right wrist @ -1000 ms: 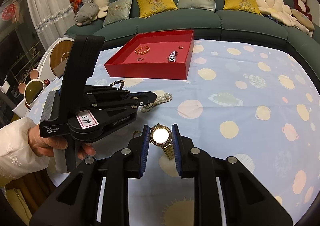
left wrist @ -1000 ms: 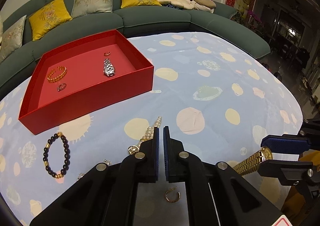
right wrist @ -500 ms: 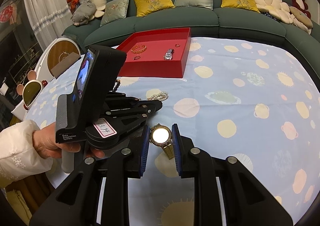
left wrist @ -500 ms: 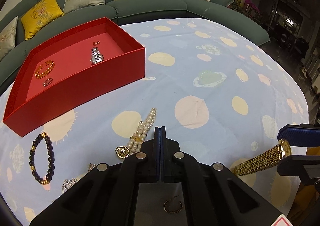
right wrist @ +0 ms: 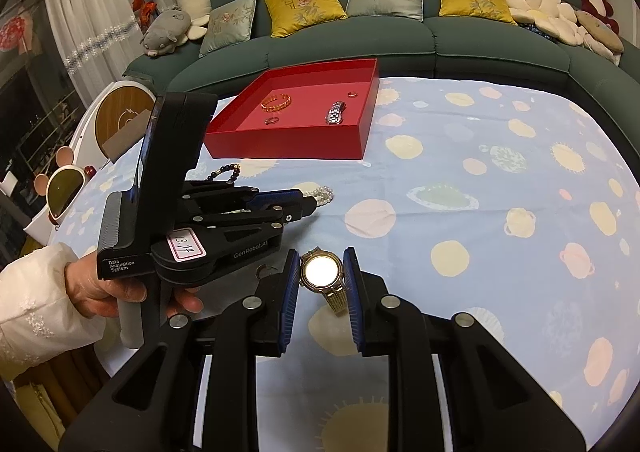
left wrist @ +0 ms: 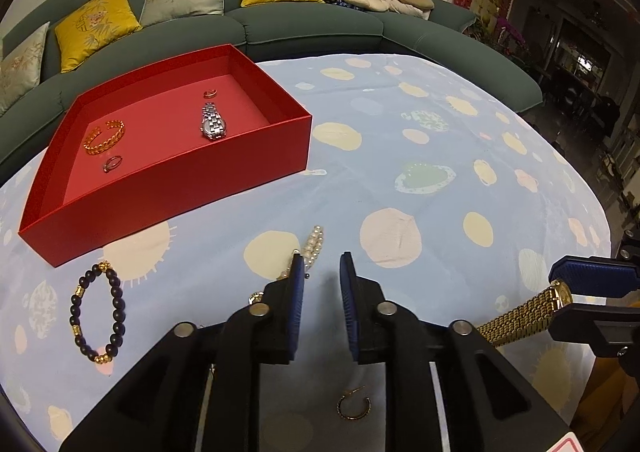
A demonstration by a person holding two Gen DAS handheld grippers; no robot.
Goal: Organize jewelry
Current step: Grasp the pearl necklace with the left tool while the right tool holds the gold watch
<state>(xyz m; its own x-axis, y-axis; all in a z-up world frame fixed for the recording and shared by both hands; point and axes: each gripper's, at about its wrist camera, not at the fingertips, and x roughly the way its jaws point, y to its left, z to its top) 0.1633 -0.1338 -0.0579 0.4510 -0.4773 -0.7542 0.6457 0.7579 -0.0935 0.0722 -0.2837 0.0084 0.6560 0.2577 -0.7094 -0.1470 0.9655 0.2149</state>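
My right hand-held gripper [right wrist: 321, 279] pinches the gold watch [right wrist: 322, 271] by its case, the blue pads pressed to either side of the bright round face and the gold strap hanging below, lifted off the surface [right wrist: 460, 180]. My left hand-held gripper [left wrist: 322, 280] has its fingers spread with nothing between them, hovering low just short of the pearl bracelet [left wrist: 313, 242] that lies on the spotted blue cloth. Under that gripper's body a small gold hoop earring [left wrist: 353, 407] rests on the cloth, and off to its left lies a dark beaded bracelet [left wrist: 98, 313] with gold beads. The red tray [left wrist: 168, 188] sits farther back on the surface, holding a gold chain bracelet [left wrist: 104, 137], a silver watch [left wrist: 212, 121], a small ring [left wrist: 112, 163] near the front wall and another ring [left wrist: 210, 93] toward the back. In the right view my left hand [right wrist: 100, 284] grips the other tool's handle, beside the watch
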